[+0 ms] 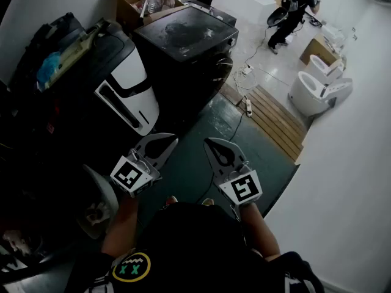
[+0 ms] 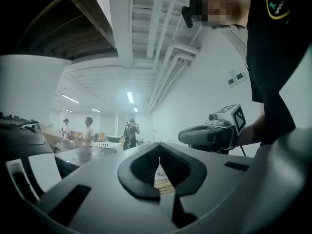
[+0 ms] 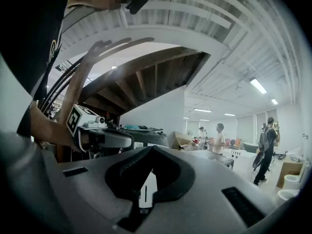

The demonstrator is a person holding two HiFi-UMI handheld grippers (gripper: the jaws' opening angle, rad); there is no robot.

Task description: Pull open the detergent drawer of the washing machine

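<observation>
Head view, looking steeply down. The left gripper [image 1: 173, 141] and right gripper [image 1: 208, 143] are held side by side and near level, above the dark green floor [image 1: 195, 163], tips pointing towards the washer [image 1: 183, 32]. In each gripper's own view the jaws are fully closed, tip against tip, with nothing between them (left gripper [image 2: 157, 146]; right gripper [image 3: 151, 149]).

The washer, a dark cabinet with a scuffed black top, stands at the far end of the green floor. It is well apart from both grippers and neither touches it. Its drawer cannot be made out in any view.

A white unit [image 1: 129, 93] leans just left of the washer, and an open box [image 1: 131, 2] sits behind it. Wooden slats [image 1: 275, 118] and a power strip [image 1: 248, 107] lie on the floor to the washer's right. Two toilets [image 1: 314, 90] stand along the right wall, and a person [image 1: 290, 11] is bent over at the far end.
</observation>
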